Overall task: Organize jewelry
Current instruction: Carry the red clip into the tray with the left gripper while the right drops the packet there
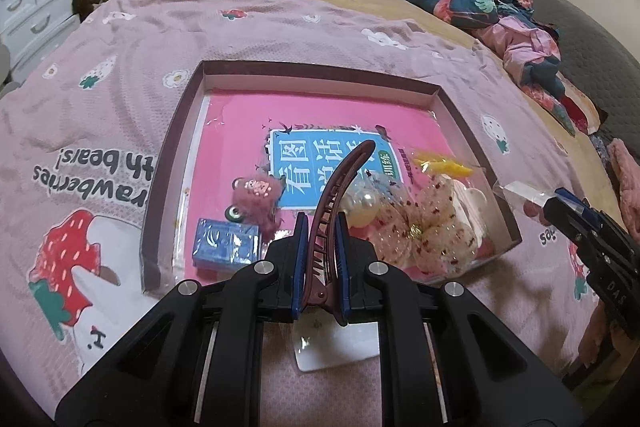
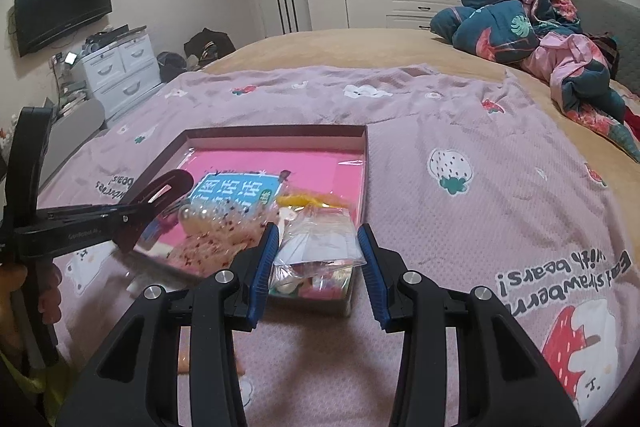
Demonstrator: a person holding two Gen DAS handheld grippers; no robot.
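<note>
My left gripper is shut on a long brown hair clip and holds it above the near edge of a shallow box with a pink book inside. The clip also shows in the right wrist view. The box holds a fuzzy pink hair tie, a blue packet, pearl beads, a sheer bow and a yellow piece. My right gripper is open over the box's near right corner, with a clear plastic bag between its fingers.
The box lies on a pink strawberry-print blanket on a bed. A heap of blue and pink bedding lies at the far right. A white card lies under my left gripper. White drawers stand beyond the bed.
</note>
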